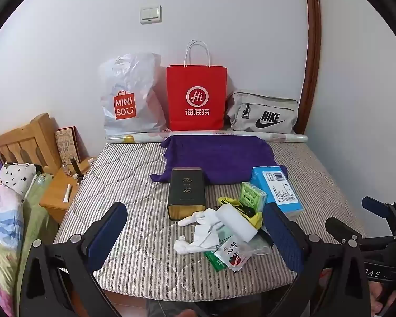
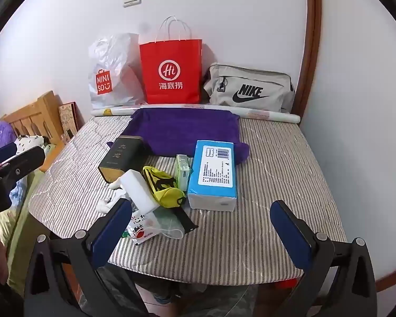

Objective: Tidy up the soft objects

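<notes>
A pile of small things lies on the striped mattress point(image 1: 134, 248): a white sock point(image 1: 198, 240), a white sponge block point(image 1: 237, 222), a yellow pouch point(image 2: 163, 187), a blue tissue pack point(image 2: 213, 171), a small green tissue packet point(image 1: 252, 196), a black tin point(image 1: 187, 192) and a snack wrapper point(image 1: 232, 256). A purple towel point(image 1: 219, 158) lies flat behind them. My left gripper point(image 1: 195, 237) is open and empty, its fingers either side of the pile, above it. My right gripper point(image 2: 200, 224) is open and empty, near the front edge.
A white Miniso bag point(image 1: 129, 97), a red paper bag point(image 1: 196, 97) and a grey Nike bag point(image 1: 262, 115) stand against the wall. A rolled sheet point(image 1: 224, 135) lies before them. A wooden nightstand point(image 1: 58, 198) and bedding point(image 1: 2, 211) are at left.
</notes>
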`<state>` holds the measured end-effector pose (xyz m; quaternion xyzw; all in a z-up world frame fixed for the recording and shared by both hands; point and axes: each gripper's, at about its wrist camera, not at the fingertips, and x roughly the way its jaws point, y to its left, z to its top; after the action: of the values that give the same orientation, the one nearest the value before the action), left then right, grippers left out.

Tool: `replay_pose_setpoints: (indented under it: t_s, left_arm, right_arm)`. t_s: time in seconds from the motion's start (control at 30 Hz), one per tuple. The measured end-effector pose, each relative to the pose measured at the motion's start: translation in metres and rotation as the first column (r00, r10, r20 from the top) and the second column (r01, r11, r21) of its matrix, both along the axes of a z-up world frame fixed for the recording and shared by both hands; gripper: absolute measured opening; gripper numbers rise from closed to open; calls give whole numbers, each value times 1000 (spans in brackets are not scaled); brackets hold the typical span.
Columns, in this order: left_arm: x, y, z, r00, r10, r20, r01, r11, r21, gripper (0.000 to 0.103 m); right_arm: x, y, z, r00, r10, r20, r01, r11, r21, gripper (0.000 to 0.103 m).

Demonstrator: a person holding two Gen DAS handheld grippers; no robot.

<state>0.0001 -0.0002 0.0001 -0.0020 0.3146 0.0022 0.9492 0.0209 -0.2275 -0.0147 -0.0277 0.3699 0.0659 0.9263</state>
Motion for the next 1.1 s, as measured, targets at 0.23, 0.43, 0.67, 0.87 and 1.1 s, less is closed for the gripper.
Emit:
replay_pose_setpoints:
  t_s: [0.23,0.43,0.67,0.87,1.1]
  left_arm:
    - [-5,-3,2,1000,-7,24,7,1000,-6,103]
    - [-6,-4,4,1000,4,26,-4,1000,0,103]
    - [-9,-1,5,1000,1,25,-1,1000,-1,103]
    - [-9,-2,6,1000,3,21,-3,1000,1,103]
    - [-8,-2,5,1000,5,22,-5,1000,-2,103]
  right_arm:
    - [-6,-3,1,1000,1,11,-1,1000,3,103]
    - [-6,-4,3,1000,-4,12,4,1000,3,103]
    - [-7,-6,9,1000,-7,17,6,1000,11,103]
    - [-9,-6,10,1000,-10,19,10,1000,14,103]
    - [-9,-7,10,1000,-12,17,12,1000,15,103]
